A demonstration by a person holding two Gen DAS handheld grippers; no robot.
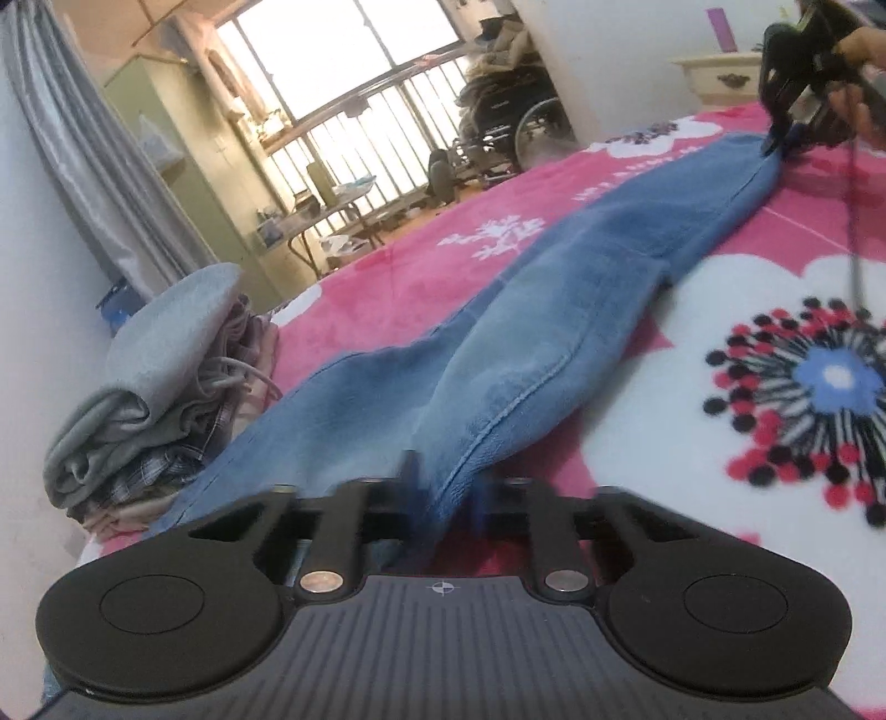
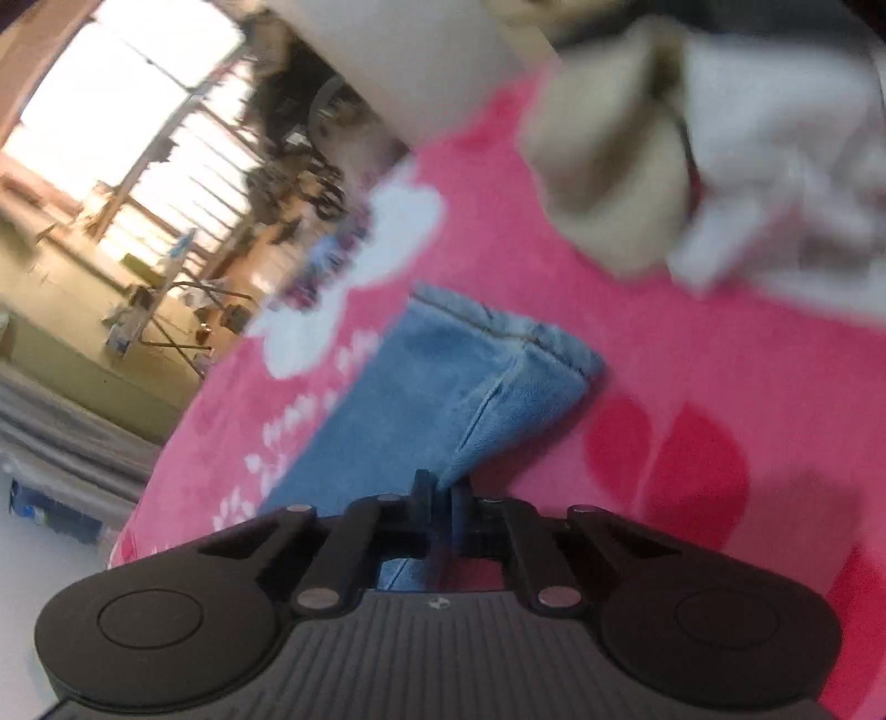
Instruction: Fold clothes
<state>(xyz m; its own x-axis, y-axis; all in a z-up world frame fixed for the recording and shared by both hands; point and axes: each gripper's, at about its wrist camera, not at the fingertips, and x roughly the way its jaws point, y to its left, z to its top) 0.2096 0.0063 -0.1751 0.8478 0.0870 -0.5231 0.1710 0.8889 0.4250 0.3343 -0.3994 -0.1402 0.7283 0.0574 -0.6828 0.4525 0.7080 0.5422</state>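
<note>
Left wrist view looks along a pair of blue jeans (image 1: 554, 310) stretched lengthwise over a pink floral blanket (image 1: 775, 354). The left gripper (image 1: 443, 487) has its two fingers drawn almost together on a bunched fold of denim at the near end, the cloth rising between them and running away from the claw toward the far right. At that far end the right gripper (image 1: 775, 145) pinches the opposite tip of the jeans, with a bare hand (image 1: 869, 47) visible behind it. A stack of folded clothes (image 1: 166, 387), grey on top with plaid beneath, sits on the blanket to the left of the jeans, just beside their near edge.

Right wrist view, which is motion-blurred, shows the right gripper (image 2: 440, 495) with its fingers nearly closed on a corner of the jeans (image 2: 421, 399); the hem and a side seam lie directly ahead of the fingertips on the pink blanket (image 2: 720, 365). A blurred heap of pale cloth (image 2: 720, 166) lies beyond, well apart from the denim.
</note>
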